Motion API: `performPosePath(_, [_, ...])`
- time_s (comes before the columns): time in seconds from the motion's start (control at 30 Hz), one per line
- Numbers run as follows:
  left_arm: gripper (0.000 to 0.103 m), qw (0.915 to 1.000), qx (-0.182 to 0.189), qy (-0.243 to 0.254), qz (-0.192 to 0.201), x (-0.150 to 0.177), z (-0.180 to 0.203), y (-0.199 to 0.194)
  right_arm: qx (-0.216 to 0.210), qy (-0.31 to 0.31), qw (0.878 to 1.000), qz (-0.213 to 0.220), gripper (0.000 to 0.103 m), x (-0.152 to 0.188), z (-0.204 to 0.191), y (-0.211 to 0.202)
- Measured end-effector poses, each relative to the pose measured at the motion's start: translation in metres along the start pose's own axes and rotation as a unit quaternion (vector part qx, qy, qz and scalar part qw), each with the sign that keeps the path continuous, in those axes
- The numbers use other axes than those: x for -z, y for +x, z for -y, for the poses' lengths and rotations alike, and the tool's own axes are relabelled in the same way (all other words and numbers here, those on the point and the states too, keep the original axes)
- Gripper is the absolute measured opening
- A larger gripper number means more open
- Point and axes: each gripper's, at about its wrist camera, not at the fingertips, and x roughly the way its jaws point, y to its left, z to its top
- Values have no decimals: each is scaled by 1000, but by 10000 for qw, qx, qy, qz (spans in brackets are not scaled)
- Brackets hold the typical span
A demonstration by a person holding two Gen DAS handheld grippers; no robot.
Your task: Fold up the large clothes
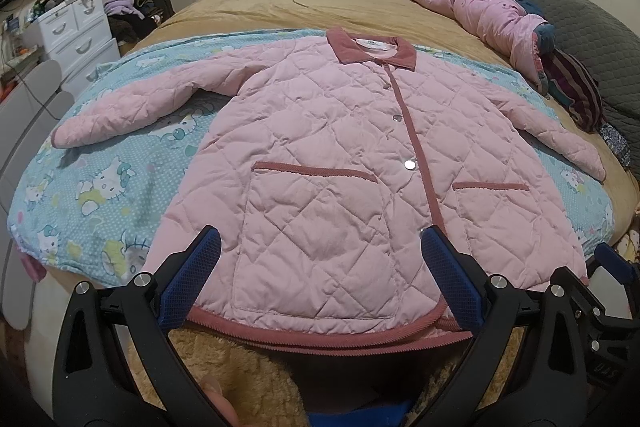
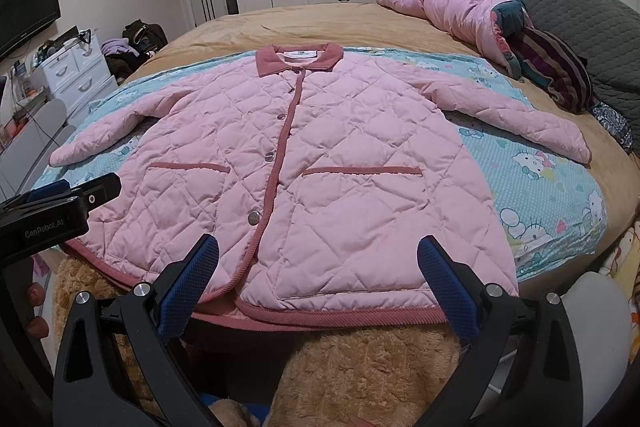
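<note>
A pink quilted jacket [image 1: 320, 147] with a darker pink collar and trim lies flat and buttoned on a blue cartoon-print sheet [image 1: 100, 179], sleeves spread to both sides. It also shows in the right wrist view [image 2: 312, 163]. My left gripper [image 1: 320, 247] is open and empty, hovering over the jacket's lower left front near the hem. My right gripper [image 2: 318, 255] is open and empty over the lower right front near the hem. The left gripper's body [image 2: 52, 211] shows at the left of the right wrist view.
The sheet [image 2: 540, 179] lies on a tan bedspread [image 1: 280, 7]. A heap of pink and dark clothes [image 1: 500, 19] lies at the far right by a grey pillow [image 2: 580, 27]. A white drawer unit [image 1: 76, 31] stands left. A fluffy tan blanket [image 2: 360, 367] hangs at the near edge.
</note>
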Motion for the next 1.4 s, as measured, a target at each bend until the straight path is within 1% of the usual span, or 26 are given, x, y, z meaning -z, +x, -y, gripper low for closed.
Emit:
performPosePath(0.27, [94, 10000, 2, 7, -9, -2, 0, 1, -1, -12, 10000, 2, 99, 1, 1, 1])
performPosePath(0.47, [94, 10000, -16, 34, -19, -13, 5, 9, 28, -31, 10000, -47, 99, -6, 2, 9])
performPosePath(0.57, [94, 10000, -14, 68, 55, -21, 8, 11, 28, -21, 10000, -9, 99, -17, 5, 12])
performPosePath(0.8, [94, 9999, 102, -6, -29, -44, 11, 26, 38, 13, 9999, 134, 99, -48, 15, 18])
performPosePath(0.9, [94, 10000, 60, -15, -18, -55, 11, 33, 37, 31, 9998, 194, 99, -61, 19, 22])
performPosePath(1.17, [94, 10000, -23, -65, -38, -91, 15, 59, 40, 65, 9997, 248, 99, -92, 31, 41])
performPosePath(1.4, [94, 9999, 27, -108, -78, -126, 28, 85, 121, 84, 9996, 248, 99, -119, 46, 65])
